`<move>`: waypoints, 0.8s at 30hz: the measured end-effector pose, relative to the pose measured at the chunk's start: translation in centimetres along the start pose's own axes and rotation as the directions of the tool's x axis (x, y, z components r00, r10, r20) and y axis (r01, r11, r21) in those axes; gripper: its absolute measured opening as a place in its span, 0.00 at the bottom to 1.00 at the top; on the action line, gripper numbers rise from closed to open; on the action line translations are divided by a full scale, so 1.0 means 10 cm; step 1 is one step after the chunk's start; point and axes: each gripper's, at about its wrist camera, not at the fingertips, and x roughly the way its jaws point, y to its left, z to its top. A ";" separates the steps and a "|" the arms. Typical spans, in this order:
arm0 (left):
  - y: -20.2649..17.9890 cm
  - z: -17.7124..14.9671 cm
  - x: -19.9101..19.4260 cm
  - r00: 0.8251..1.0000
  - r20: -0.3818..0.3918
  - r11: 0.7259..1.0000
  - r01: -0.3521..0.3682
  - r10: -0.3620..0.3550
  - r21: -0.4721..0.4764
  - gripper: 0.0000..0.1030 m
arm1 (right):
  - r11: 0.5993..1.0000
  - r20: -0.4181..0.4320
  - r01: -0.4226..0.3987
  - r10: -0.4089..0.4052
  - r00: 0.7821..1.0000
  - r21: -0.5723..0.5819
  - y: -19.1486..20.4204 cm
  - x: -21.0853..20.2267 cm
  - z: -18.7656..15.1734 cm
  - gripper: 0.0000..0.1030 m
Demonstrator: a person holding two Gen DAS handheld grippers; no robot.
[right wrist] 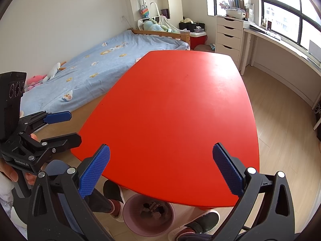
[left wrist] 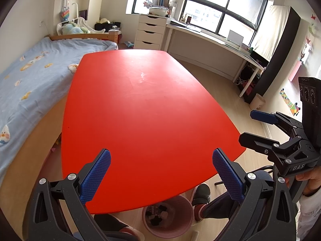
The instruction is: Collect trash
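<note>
Both my tongs hang empty over the near edge of the red tabletop (left wrist: pixel 148 108). Left gripper (left wrist: pixel 161 173) jaws spread wide, nothing between the blue pads (left wrist: pixel 96 177). Right gripper (right wrist: pixel 160 171) same, wide open, holding nothing; it also shows at the right edge of the left view, jaws apart. I'd say they're held high and back like this to look over the whole top, not to reach for anything.

Below the near edge, on the floor between my feet, sits the pink trash bin (right wrist: pixel 128 219), partly tucked under the tabletop. Dark scraps and a small printed piece lie inside it; can't tell what exactly. Placing makes sense: right under the edge where I sit, so trash goes straight down.

Tabletop itself shows no loose trash in either view, only a pale scuff mark (left wrist: pixel 143 76) toward the middle-far part. My read: collecting looks done or nearly done, with the trash already in the bin.

Past the far edge: bed with blue cover (right wrist: pixel 96 68) along the left side, white drawer unit (left wrist: pixel 150 31) beyond the far edge, long desk (left wrist: pixel 210 40) under the windows on the right.
</note>
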 end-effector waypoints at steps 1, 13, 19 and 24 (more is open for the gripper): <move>0.00 0.00 0.00 1.000 -0.001 1.000 0.001 -0.001 0.000 0.94 | 1.000 0.000 0.000 0.000 1.000 0.000 -0.01 0.00 -0.01 0.97; 0.03 -0.01 0.01 1.000 -0.007 1.000 0.006 -0.006 -0.002 0.94 | 1.000 -0.006 0.000 0.000 1.000 -0.002 -0.02 0.03 -0.03 0.97; 0.04 -0.02 0.01 1.000 -0.005 1.000 0.011 -0.011 -0.008 0.94 | 1.000 -0.007 0.001 -0.001 1.000 -0.002 -0.01 0.03 -0.02 0.97; 0.02 -0.04 0.01 1.000 -0.005 1.000 0.006 -0.006 0.007 0.94 | 1.000 -0.009 0.002 -0.002 1.000 -0.002 -0.03 0.03 -0.03 0.97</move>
